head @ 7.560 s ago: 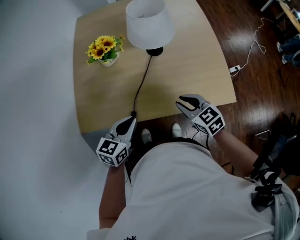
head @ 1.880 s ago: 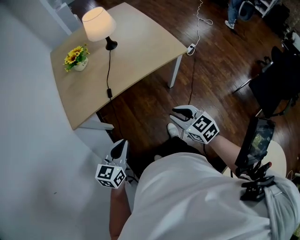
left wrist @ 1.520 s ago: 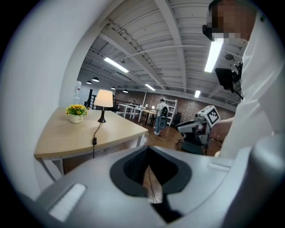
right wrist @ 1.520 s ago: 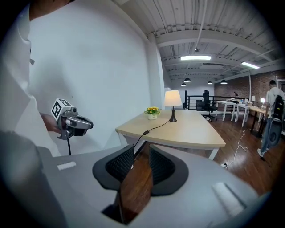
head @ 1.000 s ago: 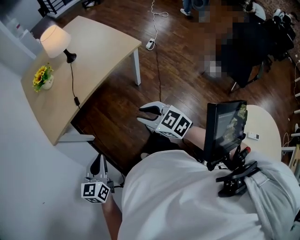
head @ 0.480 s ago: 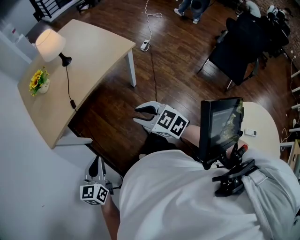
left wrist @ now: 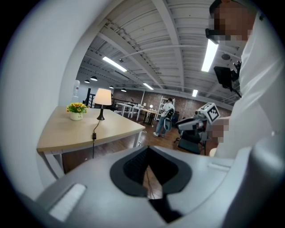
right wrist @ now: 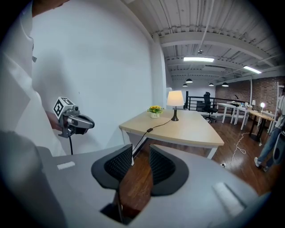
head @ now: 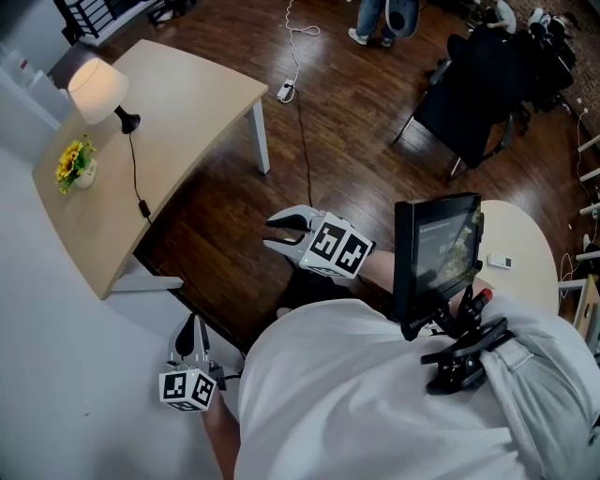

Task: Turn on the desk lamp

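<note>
The desk lamp (head: 97,86) stands lit at the far corner of the wooden desk (head: 187,103), its shade glowing warm. Its black cord runs down the desk to an inline switch (head: 142,208). Both grippers are well away from the desk, held over the dark floor. My left gripper (head: 194,324) is shut with nothing in it, low by the wall. My right gripper (head: 274,234) is open and empty. The left gripper view shows the lamp (left wrist: 103,98) and the switch (left wrist: 94,136) past my left gripper (left wrist: 148,151). The right gripper view shows the lamp (right wrist: 175,99) beyond my right gripper (right wrist: 140,153).
A pot of yellow flowers (head: 73,161) sits on the desk near the lamp. A tablet on a mount (head: 436,248) is by my chest, beside a round white table (head: 530,253). A black chair (head: 469,94), a power strip (head: 284,91) and a person's legs (head: 375,19) are farther off.
The lamp, unlit at first, now glows. I have backed away from the desk and both grippers have left it. Over the last second the view has barely shifted.
</note>
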A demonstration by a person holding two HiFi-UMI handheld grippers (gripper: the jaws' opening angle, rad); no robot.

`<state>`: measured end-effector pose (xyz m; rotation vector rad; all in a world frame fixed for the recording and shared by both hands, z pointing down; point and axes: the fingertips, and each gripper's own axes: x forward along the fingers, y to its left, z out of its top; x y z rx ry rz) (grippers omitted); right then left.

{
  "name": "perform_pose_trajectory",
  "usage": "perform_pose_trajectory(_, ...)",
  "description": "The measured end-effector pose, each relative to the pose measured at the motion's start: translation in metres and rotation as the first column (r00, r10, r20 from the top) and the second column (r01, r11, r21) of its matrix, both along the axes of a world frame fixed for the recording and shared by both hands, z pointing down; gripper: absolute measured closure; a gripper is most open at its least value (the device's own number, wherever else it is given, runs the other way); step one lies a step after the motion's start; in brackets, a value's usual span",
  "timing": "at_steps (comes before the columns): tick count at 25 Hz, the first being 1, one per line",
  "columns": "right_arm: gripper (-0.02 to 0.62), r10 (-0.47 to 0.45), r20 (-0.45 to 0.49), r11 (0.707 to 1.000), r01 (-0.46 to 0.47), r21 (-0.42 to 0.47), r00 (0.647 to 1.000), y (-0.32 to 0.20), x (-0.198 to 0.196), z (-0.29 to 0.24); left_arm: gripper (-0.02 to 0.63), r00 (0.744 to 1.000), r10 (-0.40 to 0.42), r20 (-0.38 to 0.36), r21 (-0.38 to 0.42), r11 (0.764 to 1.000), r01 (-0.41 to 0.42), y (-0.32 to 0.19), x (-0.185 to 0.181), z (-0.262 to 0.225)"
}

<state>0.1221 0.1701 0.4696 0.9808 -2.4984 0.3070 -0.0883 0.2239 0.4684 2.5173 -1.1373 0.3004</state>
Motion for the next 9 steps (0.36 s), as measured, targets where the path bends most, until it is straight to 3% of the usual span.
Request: perform_pose_trajectory(9, 0.477, -0.007, -0.011, 1.0, 0.007, -0.003, 1.0, -0.0037, -0.0034, -0.0024, 0.588, 1.0, -0.007, 0.0, -0.008, 1.0, 0.007, -0.0027, 0.0006, -0.0052)
